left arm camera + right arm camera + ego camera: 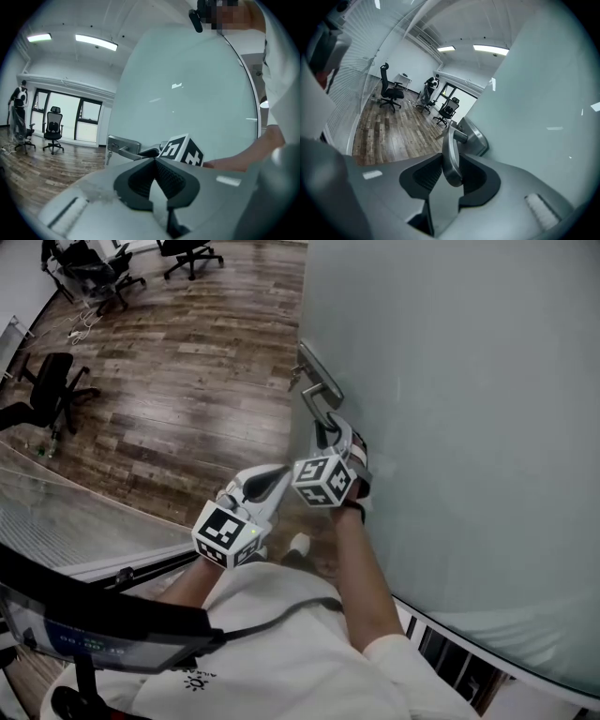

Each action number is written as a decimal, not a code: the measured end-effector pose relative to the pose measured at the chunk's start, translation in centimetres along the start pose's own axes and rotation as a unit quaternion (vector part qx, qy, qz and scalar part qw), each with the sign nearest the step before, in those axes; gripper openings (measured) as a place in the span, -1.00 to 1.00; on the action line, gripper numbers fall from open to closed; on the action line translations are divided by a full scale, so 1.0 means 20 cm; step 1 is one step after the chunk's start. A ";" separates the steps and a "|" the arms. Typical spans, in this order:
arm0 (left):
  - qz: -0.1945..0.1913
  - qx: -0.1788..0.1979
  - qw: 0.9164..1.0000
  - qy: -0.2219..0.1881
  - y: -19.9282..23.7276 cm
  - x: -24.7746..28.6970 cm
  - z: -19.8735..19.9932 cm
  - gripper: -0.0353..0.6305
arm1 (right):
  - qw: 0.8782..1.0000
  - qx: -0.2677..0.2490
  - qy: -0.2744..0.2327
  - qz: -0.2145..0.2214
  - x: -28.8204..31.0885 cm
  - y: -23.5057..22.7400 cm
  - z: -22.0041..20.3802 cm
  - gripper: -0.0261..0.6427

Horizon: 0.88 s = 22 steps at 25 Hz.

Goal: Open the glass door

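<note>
The frosted glass door [450, 427] fills the right of the head view, with a steel lever handle [317, 399] on a plate near its left edge. My right gripper [328, 434] is shut on the lever's free end. In the right gripper view the lever [451, 152] runs between the dark pads [425, 176] back to its plate [474, 137]. My left gripper [278, 479] hangs just below and left of the handle, away from it, shut with nothing in it. In the left gripper view its pads [171, 178] meet, and the handle [123, 151] lies ahead.
Wood floor [187, 381] stretches left of the door, with office chairs [52, 390] and more at the far back [192, 254]. A glass wall with blinds [56, 512] runs along the lower left. A person [18, 101] stands far off by the windows.
</note>
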State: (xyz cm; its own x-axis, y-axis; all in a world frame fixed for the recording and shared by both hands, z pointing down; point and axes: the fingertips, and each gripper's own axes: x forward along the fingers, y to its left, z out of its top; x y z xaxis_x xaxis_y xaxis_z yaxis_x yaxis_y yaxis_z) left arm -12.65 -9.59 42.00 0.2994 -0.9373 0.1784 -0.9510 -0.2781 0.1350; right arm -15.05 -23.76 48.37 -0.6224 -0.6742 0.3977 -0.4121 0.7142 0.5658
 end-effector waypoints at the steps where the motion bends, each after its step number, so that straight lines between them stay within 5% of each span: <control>1: 0.007 0.002 1.000 -0.001 0.01 0.07 0.01 -0.88 | 1.000 0.004 0.000 -0.002 0.03 -0.04 -0.03 -0.57; 11: 0.051 -0.001 0.999 0.000 0.14 0.48 0.11 -0.88 | 0.998 0.063 0.014 -0.003 0.21 -0.42 -0.22 -0.56; 14: 0.051 0.003 0.999 0.014 0.12 0.86 0.15 -0.88 | 0.997 0.078 0.018 -0.002 0.36 -0.72 -0.42 -0.57; 16: 0.047 0.002 0.999 0.023 0.12 1.09 0.19 -0.88 | 0.996 0.084 0.021 -0.003 0.44 -0.91 -0.52 -0.57; 20: 0.014 0.000 1.000 0.024 0.21 1.09 0.16 -0.88 | 0.995 0.088 0.029 -0.022 0.43 -0.88 -0.50 -0.56; 22: 0.001 0.001 1.000 0.030 0.21 1.33 0.15 -0.88 | 0.994 0.101 0.029 -0.020 0.51 -1.02 -0.64 -0.57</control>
State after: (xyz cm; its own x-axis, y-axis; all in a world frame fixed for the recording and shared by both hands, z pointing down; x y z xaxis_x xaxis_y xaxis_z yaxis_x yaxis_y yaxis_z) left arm -8.92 -36.30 44.28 0.3022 -0.9235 0.2364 -0.9515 -0.2772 0.1333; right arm -4.51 -47.68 50.15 -0.5655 -0.7084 0.4222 -0.5641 0.7058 0.4285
